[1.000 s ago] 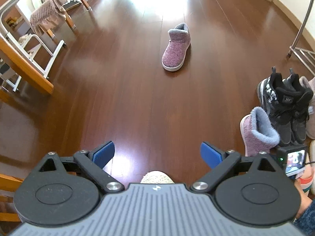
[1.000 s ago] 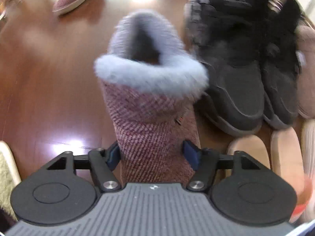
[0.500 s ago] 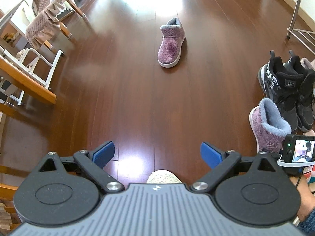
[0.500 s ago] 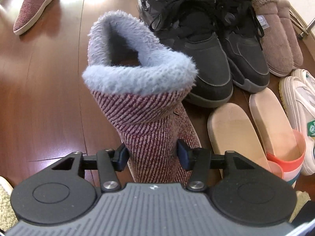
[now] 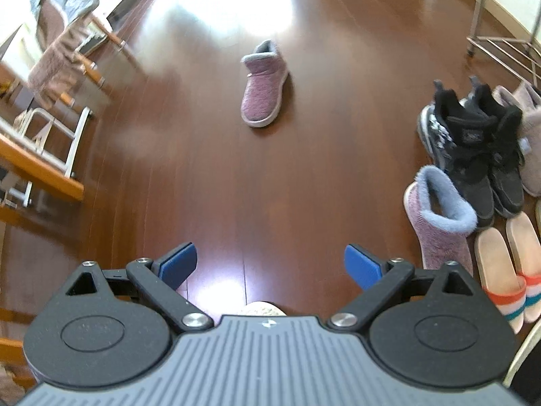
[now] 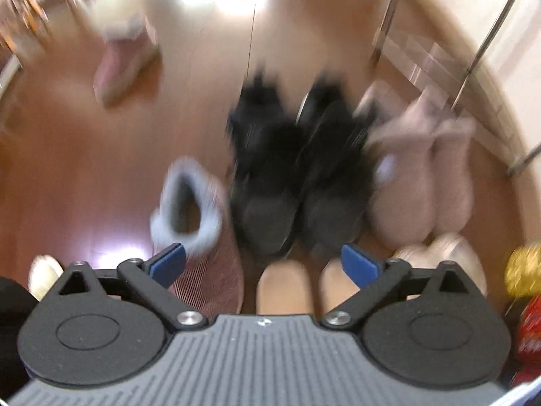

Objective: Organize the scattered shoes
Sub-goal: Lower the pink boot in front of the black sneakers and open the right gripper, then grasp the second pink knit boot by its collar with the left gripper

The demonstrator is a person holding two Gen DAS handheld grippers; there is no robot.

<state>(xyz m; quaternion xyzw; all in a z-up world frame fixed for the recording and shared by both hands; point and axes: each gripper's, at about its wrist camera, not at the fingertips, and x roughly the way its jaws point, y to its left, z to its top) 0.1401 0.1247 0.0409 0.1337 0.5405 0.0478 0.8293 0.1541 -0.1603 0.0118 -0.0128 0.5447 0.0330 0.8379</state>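
Wood floor [image 5: 236, 186], shoe row along its right side. Row, far to near: beige slippers [image 6: 436, 182], black sneakers [image 5: 473, 155], pink boot [image 5: 436, 216] with grey cuff just left of them, then striped slides [image 5: 507, 270].

Stray boot [image 5: 263, 88] lies alone mid-floor, well apart from the row, far from both tongs. Long axis runs near-far, slightly tilted, toe near, cuff far.

Left gripper [image 5: 270, 262]: spread wide, empty, stray boot straight ahead of it. Judgement: left is the nearer hand for the grab.

Right gripper [image 6: 262, 260]: jaws opening, now spread, nothing between the pads; it sits above the row, placed boot [image 6: 199, 230] below its left finger. View is motion-blurred.

No containers; metal rack [image 5: 500, 50] far right, contents not visible.
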